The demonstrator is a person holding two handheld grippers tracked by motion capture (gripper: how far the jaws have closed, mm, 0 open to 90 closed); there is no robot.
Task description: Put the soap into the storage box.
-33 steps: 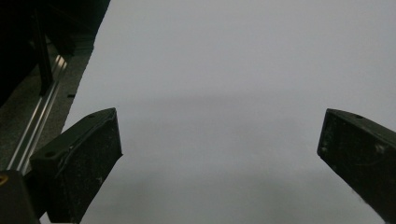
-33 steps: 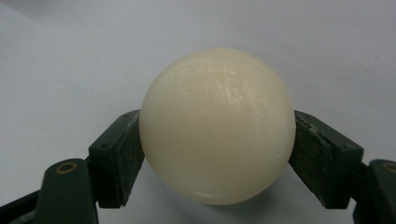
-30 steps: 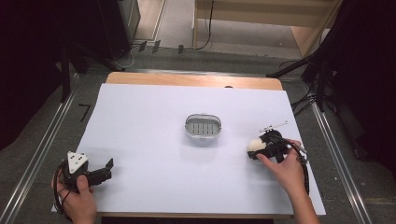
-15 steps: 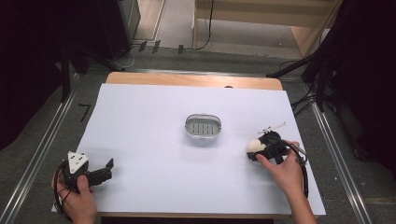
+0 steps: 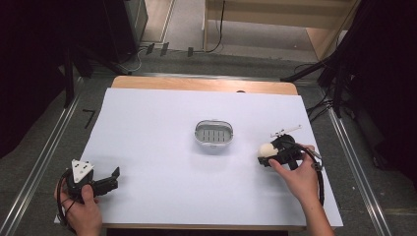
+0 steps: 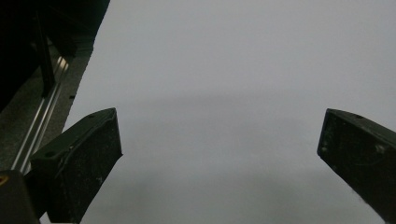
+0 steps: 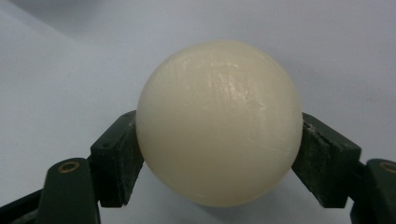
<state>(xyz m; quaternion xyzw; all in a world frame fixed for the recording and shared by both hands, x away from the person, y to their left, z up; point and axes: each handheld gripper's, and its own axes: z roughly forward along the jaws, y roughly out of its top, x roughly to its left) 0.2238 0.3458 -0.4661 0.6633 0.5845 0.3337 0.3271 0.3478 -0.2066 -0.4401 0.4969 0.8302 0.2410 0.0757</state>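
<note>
The right claw [image 5: 266, 153] is clamped on the cream ball [image 7: 218, 122]; the small metal basket [image 5: 213, 134] lies just to its left, far from the open, empty left claw [image 5: 112, 179].

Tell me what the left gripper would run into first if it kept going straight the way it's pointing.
Probably nothing: the left gripper points right, along the near part of the white sheet, jaws open. Its own view shows bare sheet ahead. The small basket looks well off that line.

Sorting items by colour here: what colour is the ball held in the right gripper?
Cream, a pale ivory; the ball shows best in the right gripper view.
</note>
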